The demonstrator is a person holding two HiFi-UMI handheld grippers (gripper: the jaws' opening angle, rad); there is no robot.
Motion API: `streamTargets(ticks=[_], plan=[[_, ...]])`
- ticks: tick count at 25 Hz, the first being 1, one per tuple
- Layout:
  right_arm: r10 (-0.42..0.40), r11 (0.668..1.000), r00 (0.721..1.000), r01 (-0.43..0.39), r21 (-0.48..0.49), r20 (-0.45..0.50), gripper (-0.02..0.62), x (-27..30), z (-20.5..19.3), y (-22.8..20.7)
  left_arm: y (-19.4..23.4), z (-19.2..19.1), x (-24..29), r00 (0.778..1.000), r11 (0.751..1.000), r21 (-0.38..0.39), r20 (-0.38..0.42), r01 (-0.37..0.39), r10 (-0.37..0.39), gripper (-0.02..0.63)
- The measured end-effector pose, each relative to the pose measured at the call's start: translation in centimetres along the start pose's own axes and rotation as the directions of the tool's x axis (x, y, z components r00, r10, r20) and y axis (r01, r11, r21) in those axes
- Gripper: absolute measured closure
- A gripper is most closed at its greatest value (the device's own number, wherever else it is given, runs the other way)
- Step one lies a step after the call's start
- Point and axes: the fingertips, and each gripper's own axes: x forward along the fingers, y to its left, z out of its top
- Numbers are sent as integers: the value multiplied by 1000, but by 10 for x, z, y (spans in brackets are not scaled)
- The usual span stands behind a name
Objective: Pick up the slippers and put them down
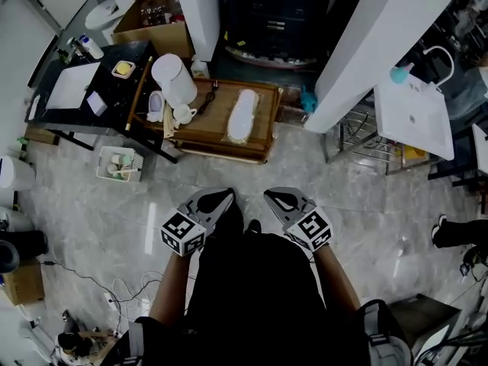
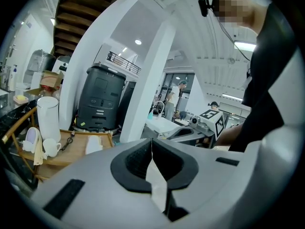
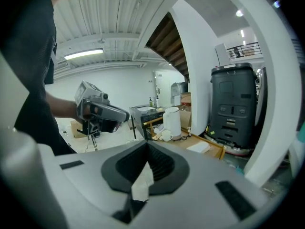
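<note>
Task object: one flat white slipper (image 1: 242, 115), long and narrow. It lies lengthwise on the low brown wooden table (image 1: 213, 128) at the far side of the grey stone floor (image 1: 320, 178), right of centre on the tabletop. Only this one shows plainly. A small pale item at the table's left end could be something else; cannot tell.

On the same table, to the left: tall white cylindrical kettle (image 1: 174, 78) and small white cup (image 1: 184, 114), both well apart from the slipper.

Left gripper (image 1: 217, 198): grey, jaws pressed together, nothing between the pads. It is held near the person's body, well short of the table.
Right gripper (image 1: 279, 200): the same, jaws fully together, empty, just right of the left one.

Handling, judged:
- The slipper looks thin, light and floppy, the disposable cloth kind. It should lift with little force but may droop or fold at the free end.
- The surface looks matte, so not slippery.
- Not fragile, so a firm pinch is fine.
- Best hold is probably across the upper strap or the side edge near the middle, so it hangs balanced.
- It lies flat on wood, so the lower jaw must slip under the edge.
- Both jaws need opening first.
</note>
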Motion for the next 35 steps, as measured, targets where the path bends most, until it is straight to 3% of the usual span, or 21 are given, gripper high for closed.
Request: streamTargets(ticks=[7,14,21,30,35], plan=[[-20,1000,1000,20,10,-21,586,29,14,-24,37,13,15,999,999,-20,-6,38,-38,594],[-9,1000,999,9,-2,-36,586,85,42,-38,102,21,31,997,997,-40,-49,64,-66,594],[-25,1000,996,24,-13,-87,586,126,44,-50,146,40,64,986,988,-31,-70,151,-153,594],[-136,990,988,138,32,-68,586,155,52,-81,181,51,90,954,962,12,-131,274,-270,594],[-169,984,983,172,48,-70,586,159,53,-90,195,52,97,944,955,11,-154,296,-291,594]])
